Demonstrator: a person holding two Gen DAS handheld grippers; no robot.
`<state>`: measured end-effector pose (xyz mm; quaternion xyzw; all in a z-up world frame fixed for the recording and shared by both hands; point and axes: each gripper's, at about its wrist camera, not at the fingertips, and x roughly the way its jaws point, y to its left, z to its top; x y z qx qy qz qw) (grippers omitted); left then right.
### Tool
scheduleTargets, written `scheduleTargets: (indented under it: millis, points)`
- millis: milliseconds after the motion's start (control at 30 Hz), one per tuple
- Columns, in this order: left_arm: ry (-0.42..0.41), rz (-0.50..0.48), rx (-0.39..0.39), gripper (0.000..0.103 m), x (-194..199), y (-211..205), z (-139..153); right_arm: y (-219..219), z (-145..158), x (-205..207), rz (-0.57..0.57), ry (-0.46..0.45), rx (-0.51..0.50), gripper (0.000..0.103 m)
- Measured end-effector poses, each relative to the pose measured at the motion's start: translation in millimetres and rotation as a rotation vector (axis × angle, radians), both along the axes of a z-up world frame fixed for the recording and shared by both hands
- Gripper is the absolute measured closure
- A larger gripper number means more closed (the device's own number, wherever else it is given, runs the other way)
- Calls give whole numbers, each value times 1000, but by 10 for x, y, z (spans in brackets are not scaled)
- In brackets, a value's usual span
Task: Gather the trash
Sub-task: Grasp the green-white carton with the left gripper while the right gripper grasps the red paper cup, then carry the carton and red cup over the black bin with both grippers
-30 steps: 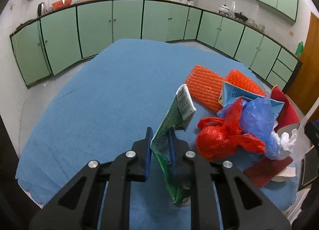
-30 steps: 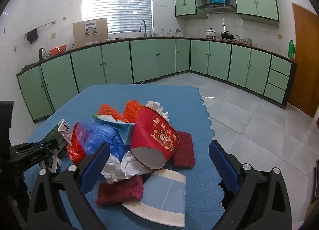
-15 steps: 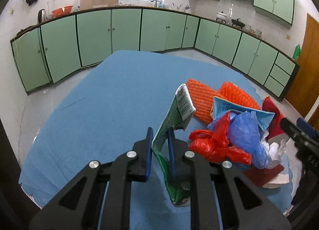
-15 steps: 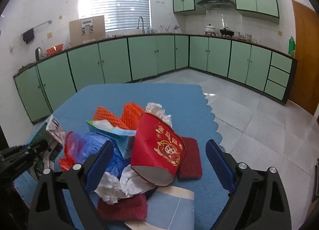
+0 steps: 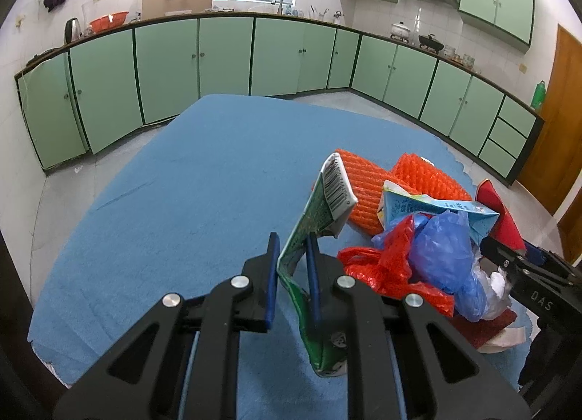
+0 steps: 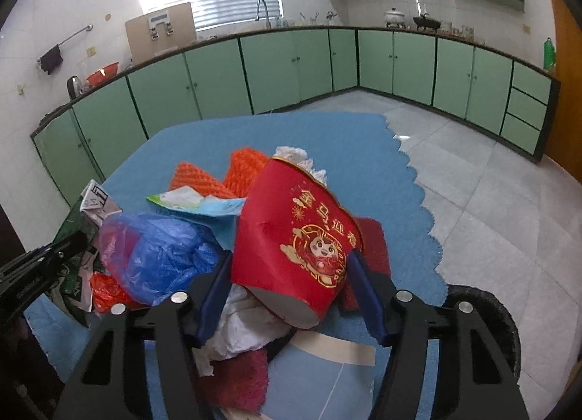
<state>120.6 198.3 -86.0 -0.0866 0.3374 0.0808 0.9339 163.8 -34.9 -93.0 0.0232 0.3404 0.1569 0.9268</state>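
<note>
My left gripper is shut on a flattened green carton that sticks up above the blue tablecloth. To its right lies the trash pile: a red bag, a blue bag, orange mesh pads and a light-blue carton. My right gripper straddles a red paper cup lying tilted on top of the pile. Its jaws are closing, and both blue pads meet the cup's sides. White tissue and a red sponge lie under the cup.
A black bin stands on the floor beside the table's near right corner. A pale blue card lies at the table's front edge. Green kitchen cabinets line the far walls, with tiled floor to the right.
My right gripper has moved forward and down over the red cup and narrowed its jaws from wide open onto the cup's sides. The left gripper holds the green carton as before.
</note>
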Motion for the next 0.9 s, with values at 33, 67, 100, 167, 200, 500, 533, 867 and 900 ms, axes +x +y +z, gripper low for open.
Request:
scheduleTargets:
  millis: [33,67,100,167,200,500,533,867,900]
  points:
    - [0,-1,-1,89,4,6,4,-14,12,-9,14,-1,15,42]
    - [0,-2,-3,89,5,15,1,-25,26,-17,22,-3,25,43]
    - [0,-3,-4,89,6,19,-1,-33,45,-24,29,-6,30,44]
    - [-3,-3,-4,89,9,16,12,-56,73,-56,37,-15,31,44]
    - [-7,-3,-3,89,6,19,26,-63,90,-75,38,-20,32,44]
    - [-59,-29,6,89,-73,-55,227,-186,334,-233,30,-87,55,45]
    - [-68,-38,4,89,-83,-81,267,-196,361,-252,31,-95,56,45]
    - [-152,-188,-18,89,-79,-668,650,-627,776,-562,-30,-203,60,47]
    - [-160,-214,-22,89,-75,-777,680,-697,797,-595,-43,-208,59,47]
